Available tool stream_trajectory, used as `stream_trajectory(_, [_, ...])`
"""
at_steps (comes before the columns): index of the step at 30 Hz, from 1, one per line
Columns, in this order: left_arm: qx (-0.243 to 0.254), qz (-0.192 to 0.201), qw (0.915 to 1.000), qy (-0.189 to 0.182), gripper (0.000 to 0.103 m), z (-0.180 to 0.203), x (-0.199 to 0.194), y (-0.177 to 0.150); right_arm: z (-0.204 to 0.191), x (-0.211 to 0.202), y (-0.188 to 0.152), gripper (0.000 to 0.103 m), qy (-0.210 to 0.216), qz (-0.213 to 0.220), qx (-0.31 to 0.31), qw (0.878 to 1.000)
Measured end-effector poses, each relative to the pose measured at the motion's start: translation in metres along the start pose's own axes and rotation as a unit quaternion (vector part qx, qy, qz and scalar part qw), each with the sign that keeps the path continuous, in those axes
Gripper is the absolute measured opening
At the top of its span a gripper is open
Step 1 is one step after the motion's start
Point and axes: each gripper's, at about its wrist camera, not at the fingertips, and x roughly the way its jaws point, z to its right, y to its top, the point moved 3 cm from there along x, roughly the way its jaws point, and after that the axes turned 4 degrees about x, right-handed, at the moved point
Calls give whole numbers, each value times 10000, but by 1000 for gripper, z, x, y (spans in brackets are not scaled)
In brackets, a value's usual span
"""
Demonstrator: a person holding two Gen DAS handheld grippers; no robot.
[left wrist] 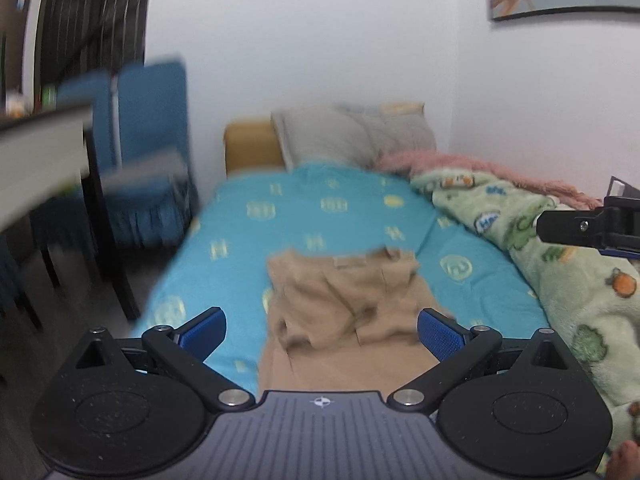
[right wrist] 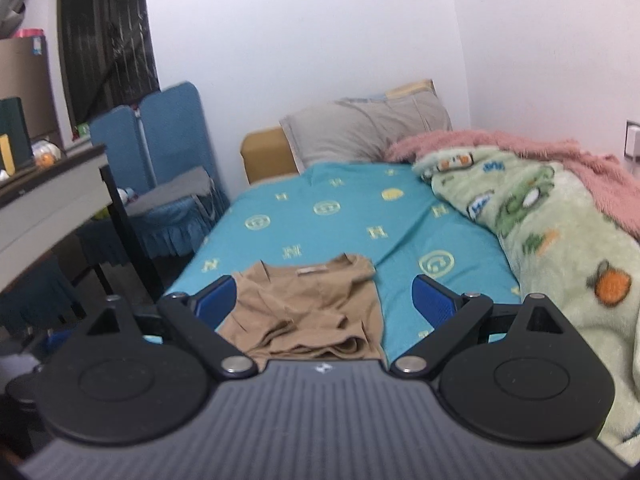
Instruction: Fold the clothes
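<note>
On the bed's turquoise sheet [right wrist: 320,216] I see a crumpled tan garment [right wrist: 308,312]; my left gripper [left wrist: 322,334] and right gripper [right wrist: 322,304] hover spread wide, empty.

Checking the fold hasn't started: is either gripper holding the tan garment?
No. The tan garment lies crumpled on the teal bedsheet, between the open right gripper fingers.

Tan garment [left wrist: 344,308] [right wrist: 308,308] is seen crumpled on the turquoise patterned bedsheet [left wrist: 360,216] [right wrist: 352,220], near its front edge; neck label is turned up at the far side, fabric bunched in folds.
</note>
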Motion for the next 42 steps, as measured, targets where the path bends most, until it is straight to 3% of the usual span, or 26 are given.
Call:
stream_trajectory(3, [-690,-658,9944,-447,103,-15,23,-15,4,6,-6,96,-115,-125,95,9998])
stream_trajectory(6, [-1101,-1312,9825,-735,103,-27,46,-33,11,9,-10,96,-193,-203,209,9994])
stream_trajectory(9, [-1379,-1904,9675,-928,101,-31,66,-51,19,17,-15,96,-324,-339,326,9984])
stream_trajectory(15, [-2075,-2717,9310,-1281,99,-38,92,-83,31,32,-20,96,-434,-587,556,9958])
stream_trajectory(17, [-2155,-2973,9218,-1246,95,-41,99,-92,30,38,-22,96,-454,-655,485,9956])
stream_trajectory(20, [-2420,-2983,9145,-1269,94,-50,105,-97,31,47,-26,96,-487,-802,483,9944])
stream_trajectory(25, [-2910,-2624,9121,-1207,92,-68,105,-97,30,58,-31,96,-416,-986,588,9925])
stream_trajectory(28, [-3295,-2337,9077,-1133,81,-80,103,-99,34,67,-40,96,-288,-1226,958,9874])
stream_trajectory(29, [-3375,-2231,9078,-1100,74,-83,101,-98,42,72,-50,96,-93,-1479,1570,9764])
stream_trajectory(31, [-3499,-2144,9043,-1178,72,-83,101,-98,59,83,-72,96,309,-1977,2805,9388])
stream_trajectory(33, [-3725,-2211,8916,-1321,69,-82,108,-99,75,93,-92,96,704,-2433,3981,8817])
stream_trajectory(35, [-3895,-2273,8823,-1349,67,-83,113,-104,82,97,-116,96,664,-2731,4698,8369])
stream_trajectory(37, [-3977,-2207,8801,-1360,67,-84,115,-103,84,101,-133,95,584,-2884,5072,8100])
stream_trajectory(40, [-4119,-2140,8760,-1309,62,-86,117,-104,81,104,-149,95,493,-3019,5384,7852])
stream_trajectory(42, [-4120,-2100,8786,-1193,43,-87,119,-105,83,104,-150,95,327,-2912,5342,7929])
